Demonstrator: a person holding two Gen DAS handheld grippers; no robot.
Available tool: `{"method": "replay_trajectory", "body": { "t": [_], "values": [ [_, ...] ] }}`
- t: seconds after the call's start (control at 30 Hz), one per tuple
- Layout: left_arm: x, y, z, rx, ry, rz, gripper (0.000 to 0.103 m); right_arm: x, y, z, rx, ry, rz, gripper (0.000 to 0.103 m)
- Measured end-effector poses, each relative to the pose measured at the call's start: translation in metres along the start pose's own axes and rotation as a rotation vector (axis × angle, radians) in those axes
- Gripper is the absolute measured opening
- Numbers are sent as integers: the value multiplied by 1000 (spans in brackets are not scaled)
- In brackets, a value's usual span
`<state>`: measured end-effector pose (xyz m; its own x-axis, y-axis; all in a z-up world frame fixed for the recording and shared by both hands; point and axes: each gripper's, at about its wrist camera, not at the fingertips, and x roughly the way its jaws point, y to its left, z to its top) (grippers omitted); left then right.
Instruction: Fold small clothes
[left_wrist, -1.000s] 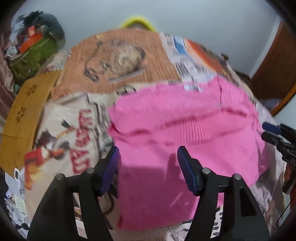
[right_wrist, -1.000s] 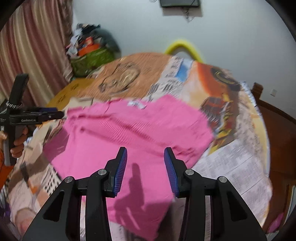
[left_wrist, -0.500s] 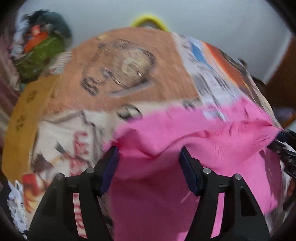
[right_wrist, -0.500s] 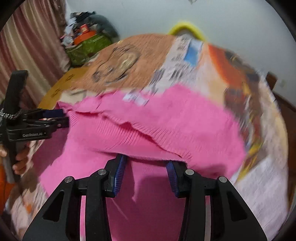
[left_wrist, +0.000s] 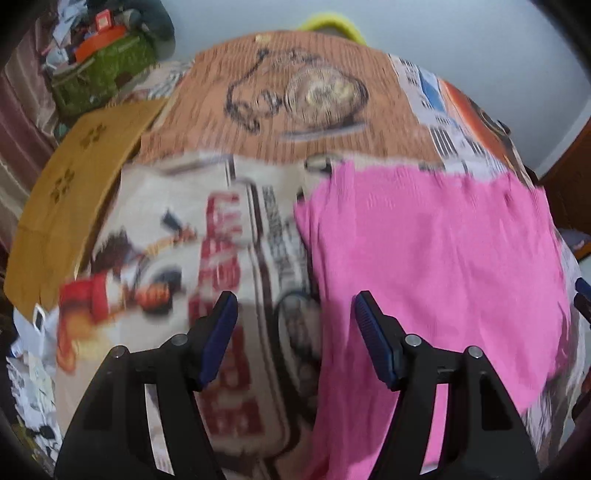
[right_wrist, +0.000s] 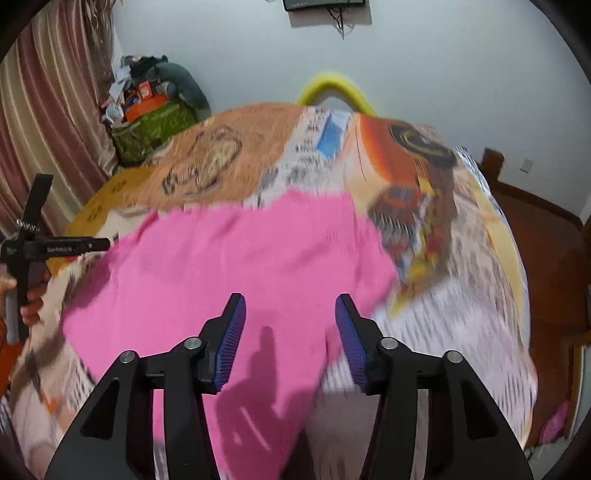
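Knitwear, pink and ribbed: the pink garment (right_wrist: 236, 266) lies flat on the printed bedspread (left_wrist: 177, 236), looking soft, light and limp, so a pinch at a corner or hem edge should lift it best. Right gripper (right_wrist: 290, 334) hovers over its near edge, jaws just opened wider, nothing between them. Left gripper (left_wrist: 295, 336) straddles its left edge, fingers apart and empty. Beyond the garment, a green bag (right_wrist: 155, 129) and yellow hoop (right_wrist: 334, 90) obstruct nothing

Both grippers (left_wrist: 293, 325) (right_wrist: 290, 332) angled down, jaws apart.
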<state>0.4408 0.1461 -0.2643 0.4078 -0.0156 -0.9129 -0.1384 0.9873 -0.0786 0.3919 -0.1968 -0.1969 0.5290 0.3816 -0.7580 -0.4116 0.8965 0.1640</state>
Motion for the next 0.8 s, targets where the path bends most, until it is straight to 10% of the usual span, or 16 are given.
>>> {"method": "replay_trajectory", "body": {
  "t": [0.3, 0.47, 0.8],
  "values": [
    [-17, -17, -60, 63, 4, -28, 61, -17, 6, -57, 106, 66, 64, 49],
    [-25, -27, -67, 48, 30, -113, 8, -21, 13, -70, 122, 76, 62, 49],
    [-57, -55, -136, 97, 87, -183, 7, -56, 27, -82, 89, 32, 49, 49]
  ]
}}
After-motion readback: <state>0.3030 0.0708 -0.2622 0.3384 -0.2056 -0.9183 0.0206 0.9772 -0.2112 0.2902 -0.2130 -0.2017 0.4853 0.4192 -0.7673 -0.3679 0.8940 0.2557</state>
